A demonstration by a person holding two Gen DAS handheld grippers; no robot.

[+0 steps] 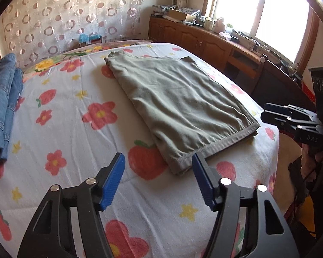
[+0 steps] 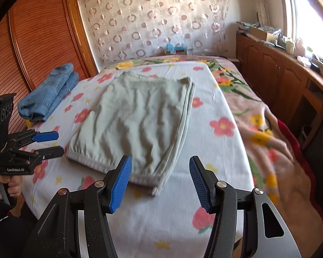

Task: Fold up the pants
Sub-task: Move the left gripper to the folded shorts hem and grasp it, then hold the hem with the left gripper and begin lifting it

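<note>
Folded pants (image 1: 174, 107) lie flat on the sheet (image 1: 75, 129) covering the bed, hem toward the near edge. Folded jeans (image 1: 2, 111) lie well apart on the sheet at far left. A cabinet (image 1: 204, 43) stands right of the bed; a curtain (image 1: 71, 10) hangs behind.

Grey-green pants (image 1: 178, 105); white flower-and-strawberry sheet (image 1: 75, 129); blue jeans (image 1: 2, 99).
</note>
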